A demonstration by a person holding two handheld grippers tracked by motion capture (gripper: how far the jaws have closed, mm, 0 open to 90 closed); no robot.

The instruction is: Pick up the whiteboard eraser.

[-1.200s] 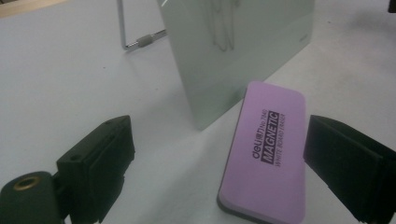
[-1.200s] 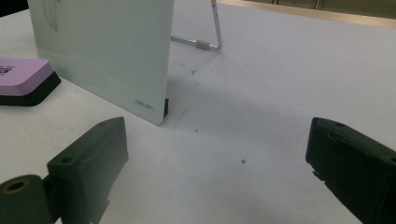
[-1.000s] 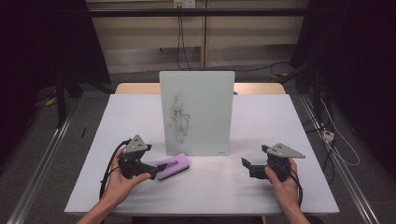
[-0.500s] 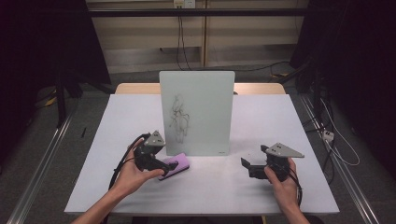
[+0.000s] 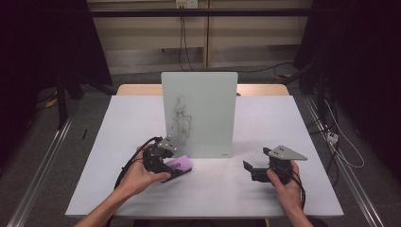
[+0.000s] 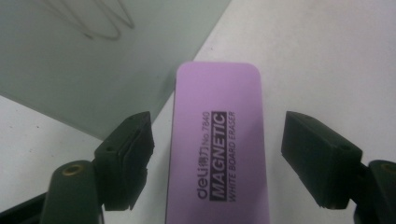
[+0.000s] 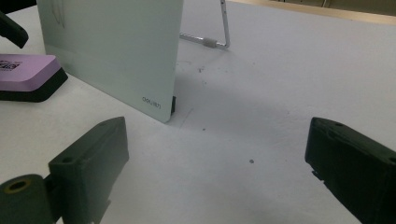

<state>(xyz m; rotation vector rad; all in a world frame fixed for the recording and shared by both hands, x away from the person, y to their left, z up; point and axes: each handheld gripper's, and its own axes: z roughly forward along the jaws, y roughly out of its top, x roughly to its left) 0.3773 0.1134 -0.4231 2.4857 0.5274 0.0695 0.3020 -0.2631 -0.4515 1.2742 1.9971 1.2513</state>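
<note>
Two grippers on a white table (image 5: 302,123). Left gripper (image 6: 217,154), lower left of centre in the high view: jaws wide apart, straddling the eraser (image 6: 217,144) with a gap on either side. Eraser: flat, purple top, black base, lying just before the upright whiteboard (image 5: 199,113). Right gripper (image 7: 215,163), lower right: jaws wide apart over bare tabletop, well apart from the whiteboard's corner.
</note>
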